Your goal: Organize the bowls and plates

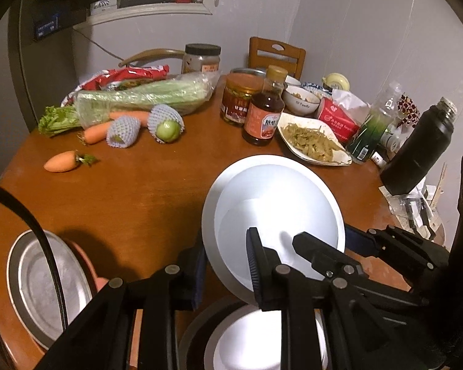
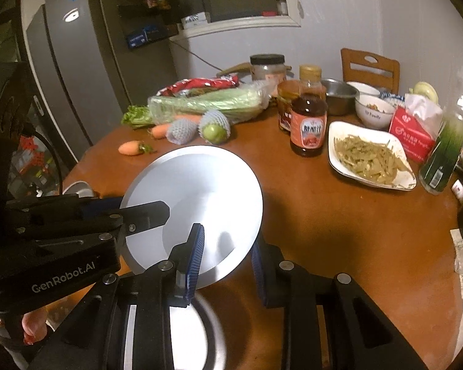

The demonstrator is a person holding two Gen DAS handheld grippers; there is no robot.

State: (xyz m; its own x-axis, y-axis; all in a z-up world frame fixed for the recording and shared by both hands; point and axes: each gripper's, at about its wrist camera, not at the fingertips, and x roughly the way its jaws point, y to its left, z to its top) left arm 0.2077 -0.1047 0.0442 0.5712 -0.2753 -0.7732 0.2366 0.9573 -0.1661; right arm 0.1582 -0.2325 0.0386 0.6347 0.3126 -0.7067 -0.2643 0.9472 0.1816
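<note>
Plate (image 1: 274, 215): hovering tilted above the round table (image 1: 123, 191), on the near side of the sauce bottle (image 1: 264, 114), both grippers pinching its rim.
Left gripper (image 1: 228, 265): clamping the plate's near edge, fingers narrowed onto the rim.
Right gripper (image 2: 228, 256): gripping the same plate (image 2: 194, 200), one ribbed finger (image 2: 196, 252) lying over its face, the other under the rim.
Dish of green beans (image 2: 370, 157): sitting just right of the sauce bottle (image 2: 308, 123).
Metal pan (image 1: 43, 283): resting well left of the plate.
</note>
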